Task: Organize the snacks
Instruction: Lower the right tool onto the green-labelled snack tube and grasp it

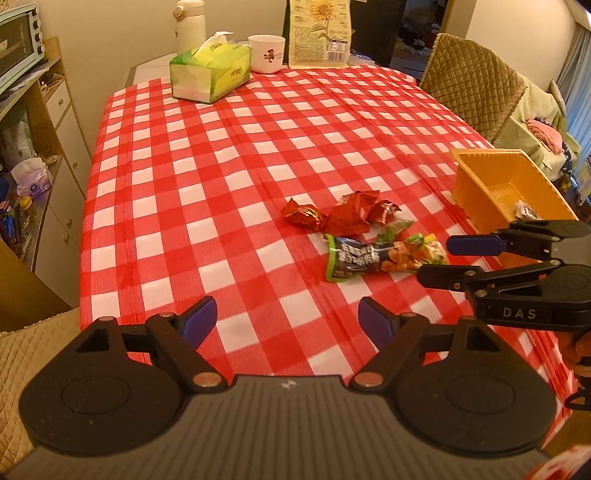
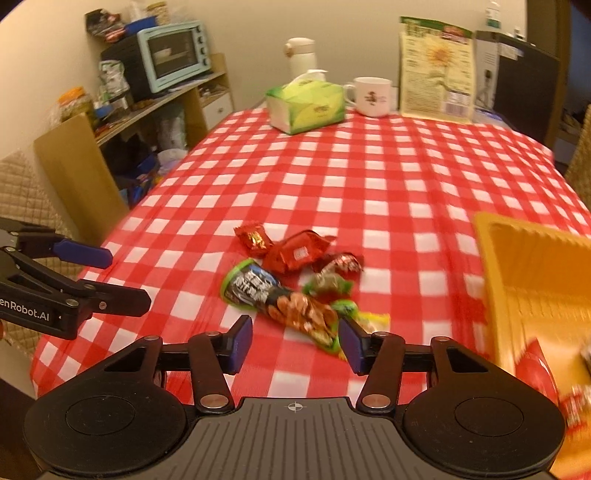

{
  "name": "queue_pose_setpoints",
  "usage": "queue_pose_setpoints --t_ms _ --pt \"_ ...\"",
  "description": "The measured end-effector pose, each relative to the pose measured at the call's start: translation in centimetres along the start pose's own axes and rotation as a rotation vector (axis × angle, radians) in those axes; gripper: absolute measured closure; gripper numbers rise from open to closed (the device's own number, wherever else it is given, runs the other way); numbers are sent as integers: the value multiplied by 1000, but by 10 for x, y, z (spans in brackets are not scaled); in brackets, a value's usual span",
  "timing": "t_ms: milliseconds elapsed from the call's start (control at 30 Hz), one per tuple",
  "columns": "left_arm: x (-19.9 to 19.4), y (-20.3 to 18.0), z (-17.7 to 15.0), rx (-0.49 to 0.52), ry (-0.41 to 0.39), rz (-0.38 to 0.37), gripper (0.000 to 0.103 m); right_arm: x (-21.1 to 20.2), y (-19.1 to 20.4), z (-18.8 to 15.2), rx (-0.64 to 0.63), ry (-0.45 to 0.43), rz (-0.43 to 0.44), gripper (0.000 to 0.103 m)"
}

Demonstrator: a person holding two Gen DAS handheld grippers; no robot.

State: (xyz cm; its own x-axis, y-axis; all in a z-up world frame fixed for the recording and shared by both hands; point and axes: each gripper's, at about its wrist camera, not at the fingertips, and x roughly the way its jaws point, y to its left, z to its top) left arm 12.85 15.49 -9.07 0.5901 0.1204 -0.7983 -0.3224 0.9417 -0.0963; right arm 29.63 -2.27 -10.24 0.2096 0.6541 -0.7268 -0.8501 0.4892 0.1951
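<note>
A heap of snacks lies on the red-checked tablecloth (image 1: 221, 184): red wrapped sweets (image 1: 332, 214) (image 2: 295, 253), small green ones (image 2: 327, 286), and a long green, black and orange pack (image 1: 365, 258) (image 2: 280, 302). My right gripper (image 2: 295, 334) (image 1: 434, 259) is low over the near end of that long pack. The pack's tip lies between its blue pads, close to the right one, and the pads do not press it. My left gripper (image 1: 287, 319) (image 2: 127, 278) stands open over bare cloth to the left of the heap, holding nothing. An orange basket (image 1: 480, 181) (image 2: 517, 277) stands at the right with some snacks inside.
At the table's far end stand a green tissue box (image 1: 210, 70), a white mug (image 1: 267, 53), a white flask (image 1: 190, 24) and a sunflower-printed bag (image 1: 319, 33). A quilted chair (image 1: 472, 81) is at the right. Shelves with a toaster oven (image 2: 173, 55) line the left.
</note>
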Motion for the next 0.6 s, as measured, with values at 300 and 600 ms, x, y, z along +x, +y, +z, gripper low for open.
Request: queue_pose_setpoints --t_ms 300,600 --pt "12 12 4 -30 21 17 21 39 0 13 -125 33 54 50" --pt "18 25 3 -59 36 43 21 58 9 16 -224 99 121 51"
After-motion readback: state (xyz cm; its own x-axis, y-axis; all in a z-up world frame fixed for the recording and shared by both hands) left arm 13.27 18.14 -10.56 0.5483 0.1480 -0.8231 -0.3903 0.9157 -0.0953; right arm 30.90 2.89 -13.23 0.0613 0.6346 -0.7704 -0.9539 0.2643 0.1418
